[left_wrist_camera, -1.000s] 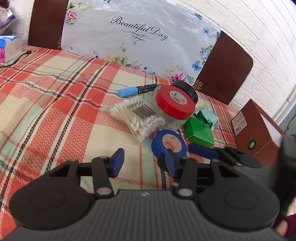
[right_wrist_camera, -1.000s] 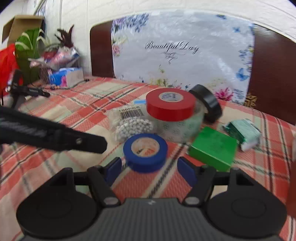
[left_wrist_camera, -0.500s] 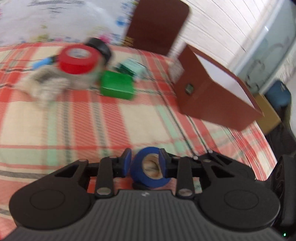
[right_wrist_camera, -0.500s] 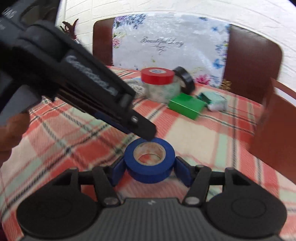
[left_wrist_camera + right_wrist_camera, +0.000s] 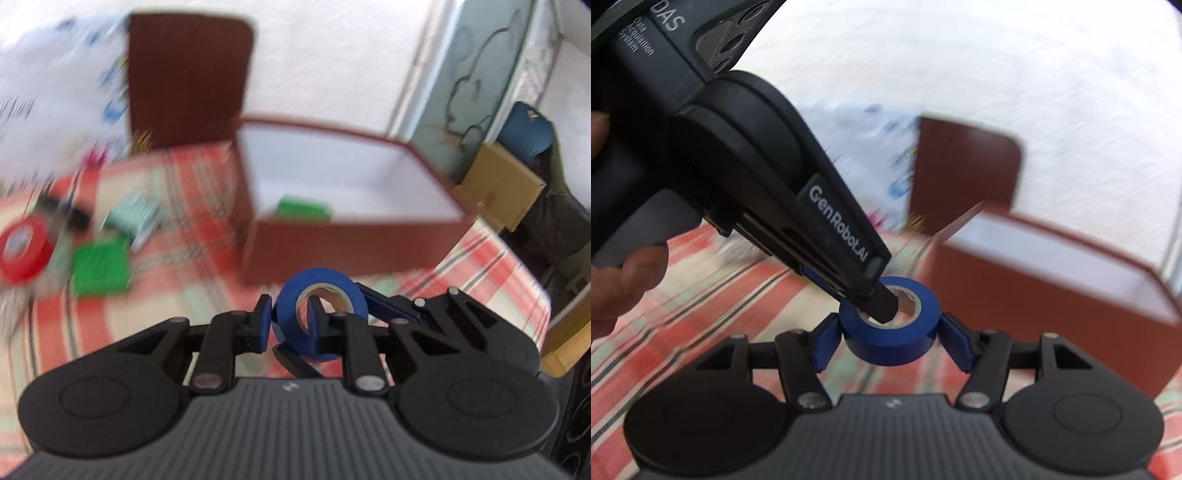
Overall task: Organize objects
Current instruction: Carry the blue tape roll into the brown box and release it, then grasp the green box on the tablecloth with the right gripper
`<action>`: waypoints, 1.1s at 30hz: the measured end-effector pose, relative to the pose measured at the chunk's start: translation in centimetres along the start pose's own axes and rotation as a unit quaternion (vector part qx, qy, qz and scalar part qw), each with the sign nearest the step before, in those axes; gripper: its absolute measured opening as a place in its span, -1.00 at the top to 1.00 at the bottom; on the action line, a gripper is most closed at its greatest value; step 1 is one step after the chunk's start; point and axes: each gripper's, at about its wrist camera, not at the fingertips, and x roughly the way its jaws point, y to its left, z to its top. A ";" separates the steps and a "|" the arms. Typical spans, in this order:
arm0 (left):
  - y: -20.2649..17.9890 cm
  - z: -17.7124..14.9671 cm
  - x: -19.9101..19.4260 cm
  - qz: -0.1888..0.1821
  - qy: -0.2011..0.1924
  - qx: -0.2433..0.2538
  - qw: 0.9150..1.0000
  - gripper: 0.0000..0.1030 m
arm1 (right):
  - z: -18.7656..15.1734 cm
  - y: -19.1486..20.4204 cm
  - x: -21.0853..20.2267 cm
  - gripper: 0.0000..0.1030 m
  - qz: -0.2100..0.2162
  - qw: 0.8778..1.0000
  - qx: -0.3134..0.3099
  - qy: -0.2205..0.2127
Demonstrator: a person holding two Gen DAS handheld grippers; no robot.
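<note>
A blue tape roll [image 5: 334,286] [image 5: 897,341] is held by both grippers above the plaid tablecloth. My left gripper [image 5: 289,325] is shut on the roll's wall, one finger inside the hole, one outside. My right gripper [image 5: 889,341] is shut on the roll's outer sides. A brown open box [image 5: 343,236] [image 5: 1052,291] with a white inside stands just beyond the roll; a green box [image 5: 304,210] lies in it.
Left of the brown box, blurred, lie a red tape roll [image 5: 24,249], a flat green box [image 5: 101,267] and a small teal packet [image 5: 136,214]. A brown chair back [image 5: 188,77] stands behind the table. A cardboard box [image 5: 498,188] is off the table's right edge.
Both grippers closed on the blue tape roll, lifted it and carried it right, from beside the pile of objects to just in front of the brown box.
</note>
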 end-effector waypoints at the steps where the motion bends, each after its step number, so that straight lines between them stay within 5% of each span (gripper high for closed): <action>1: -1.2 1.5 0.3 -0.007 -0.012 0.009 1.000 0.57 | 0.7 -1.3 -0.2 -0.15 -0.019 1.000 0.001 -0.016; 6: -6.2 6.7 4.4 -0.031 -0.044 0.054 0.997 0.57 | 3.2 -7.9 0.4 -0.15 -0.106 0.993 0.007 -0.051; 14: -7.2 8.1 11.4 -0.044 -0.019 0.047 0.998 0.55 | 2.5 -14.8 4.6 -0.17 -0.141 0.989 0.037 0.000; 16: -7.1 7.8 11.6 -0.034 -0.019 0.039 0.998 0.55 | 2.1 -15.2 5.0 -0.30 -0.154 0.987 0.046 0.002; 20: -6.1 7.0 8.9 -0.024 -0.042 0.043 0.998 0.55 | 1.7 -14.8 3.8 -0.26 -0.156 0.985 0.076 -0.012; 28: 2.5 -0.1 0.6 0.028 -0.071 0.008 0.997 0.48 | 1.1 -9.3 -0.8 -0.26 -0.087 0.986 0.130 -0.057; 33: 11.1 -6.9 -1.0 0.129 -0.027 -0.056 0.990 0.48 | 1.6 -2.9 2.5 -0.24 0.014 0.993 0.114 0.005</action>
